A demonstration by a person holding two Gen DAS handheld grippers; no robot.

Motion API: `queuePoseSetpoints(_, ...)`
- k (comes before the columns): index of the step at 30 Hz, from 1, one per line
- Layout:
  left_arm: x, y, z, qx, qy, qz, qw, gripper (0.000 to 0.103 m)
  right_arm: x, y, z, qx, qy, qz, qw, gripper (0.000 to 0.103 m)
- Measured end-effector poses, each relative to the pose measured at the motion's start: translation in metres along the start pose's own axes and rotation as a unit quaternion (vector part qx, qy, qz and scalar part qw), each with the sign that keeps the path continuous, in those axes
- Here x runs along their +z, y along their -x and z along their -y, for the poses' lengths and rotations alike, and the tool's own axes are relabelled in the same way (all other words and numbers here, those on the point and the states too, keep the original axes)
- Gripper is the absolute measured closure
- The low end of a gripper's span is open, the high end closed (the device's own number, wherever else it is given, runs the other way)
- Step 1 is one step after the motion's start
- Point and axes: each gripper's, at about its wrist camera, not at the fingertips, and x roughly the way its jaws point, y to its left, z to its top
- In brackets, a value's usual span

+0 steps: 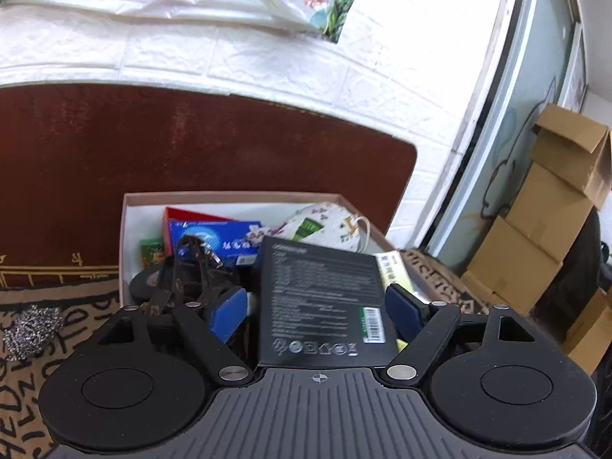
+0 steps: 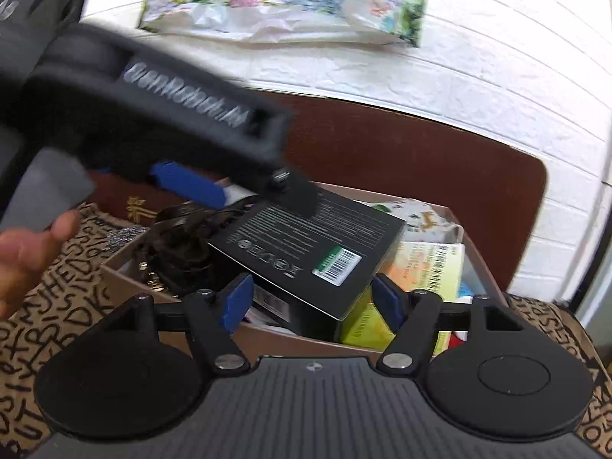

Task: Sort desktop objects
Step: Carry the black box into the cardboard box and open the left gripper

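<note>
Between the blue pads of the left gripper [image 1: 317,311] lay a flat black cardboard box printed with white text and a green barcode label [image 1: 325,298], and the jaws stood wide on either side of it with a gap showing at each pad, so nothing was clamped. That black box rested tilted on top of the clutter inside an open shallow cardboard storage box with a pale rim [image 1: 229,196], directly ahead of the gripper. Left of the black box, beyond the left pad, sat a tangle of dark brown leather straps with metal buckles [image 1: 191,279], and farther ahead a blue printed carton [image 1: 218,239] lay over a red one. To the right, past the far corner of the black box, was a white drawstring pouch with small printed figures [image 1: 332,223]. Well to the left, outside the storage box, a steel-wool scouring ball [image 1: 32,331] sat on a tan cloth covered in black letters [image 1: 23,390]. From the right wrist view, the right gripper [image 2: 311,300] also hung spread apart, just short of the near corner of the black box and gripping nothing; a yellow-green carton [image 2: 365,325] lay beside its right pad. Above and to its left the other gripper reached over the storage box, with a person's hand [image 2: 26,252] on its handle.
</note>
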Motion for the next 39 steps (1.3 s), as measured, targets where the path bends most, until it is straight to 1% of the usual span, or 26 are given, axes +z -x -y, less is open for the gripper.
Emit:
queuePoseSetpoints(2, 0.001, -0.002, 0.003, -0.001, -0.007, -0.002, 1.0000, 0.013, 0.000, -0.005, 0.002, 0.001, 0.013, -0.002, 1.000, 0.028)
queuePoseSetpoints(4, 0.000, -0.004, 0.005, -0.001, -0.011, -0.005, 0.9999, 0.013, 0.003, -0.010, 0.006, 0.013, 0.016, 0.001, 1.000, 0.027)
queuePoseSetpoints(9, -0.003, -0.015, 0.003, 0.003, 0.001, -0.019, 0.9998, 0.013, 0.008, -0.023, 0.025, 0.047, 0.005, -0.001, 0.999, 0.027)
queuePoseSetpoints(13, -0.005, -0.028, 0.006, 0.018, -0.011, -0.033, 0.9992, 0.014, 0.002, -0.038, 0.031, 0.049, -0.011, -0.030, 0.998, 0.031)
queuePoseSetpoints(15, -0.007, -0.031, 0.004, 0.021, -0.011, -0.040, 0.9989, 0.014, -0.001, -0.038, 0.031, 0.047, -0.019, -0.023, 0.998, 0.031)
queuePoseSetpoints(19, -0.009, -0.031, -0.002, 0.017, 0.007, -0.042, 0.9990, 0.014, -0.002, -0.034, 0.028, 0.040, -0.020, -0.017, 0.999, 0.030)
queuePoseSetpoints(21, -0.009, -0.027, -0.002, 0.016, 0.007, -0.034, 0.9993, 0.012, 0.001, -0.032, 0.026, 0.035, -0.016, -0.014, 0.999, 0.026)
queuePoseSetpoints(22, -0.009, -0.023, -0.001, 0.013, 0.006, -0.028, 0.9995, 0.009, 0.003, -0.030, 0.024, 0.033, -0.013, -0.011, 0.999, 0.024)
queuePoseSetpoints(23, -0.008, -0.019, 0.000, 0.011, 0.002, -0.022, 0.9997, 0.006, 0.005, -0.026, 0.022, 0.030, -0.011, -0.005, 0.999, 0.017)
queuePoseSetpoints(24, -0.008, -0.014, 0.001, 0.010, -0.001, -0.015, 0.9998, 0.000, 0.006, -0.021, 0.020, 0.025, -0.009, 0.003, 1.000, 0.008)
queuePoseSetpoints(26, -0.008, -0.002, 0.005, 0.011, -0.008, 0.005, 0.9999, 0.000, 0.010, -0.012, 0.017, 0.008, -0.004, 0.021, 1.000, 0.003)
queuePoseSetpoints(27, -0.008, 0.004, 0.007, 0.013, -0.013, 0.011, 0.9998, 0.000, 0.012, -0.007, 0.016, 0.002, -0.004, 0.024, 1.000, 0.002)
queuePoseSetpoints(29, -0.008, 0.015, 0.011, 0.015, -0.019, 0.011, 0.9996, 0.000, 0.015, 0.003, 0.016, -0.006, -0.009, 0.022, 1.000, 0.001)
queuePoseSetpoints(34, -0.013, 0.040, 0.015, 0.023, -0.002, 0.001, 0.9997, 0.000, 0.018, 0.035, 0.010, -0.027, -0.028, 0.011, 0.999, 0.001)
queuePoseSetpoints(36, -0.019, 0.051, 0.018, 0.034, -0.004, 0.000, 0.9994, 0.000, 0.018, 0.049, 0.010, -0.037, -0.040, 0.008, 0.998, 0.001)
queuePoseSetpoints(39, -0.028, 0.066, 0.026, 0.052, -0.024, 0.006, 0.9983, 0.000, 0.017, 0.068, 0.013, -0.046, -0.062, 0.003, 0.997, 0.001)
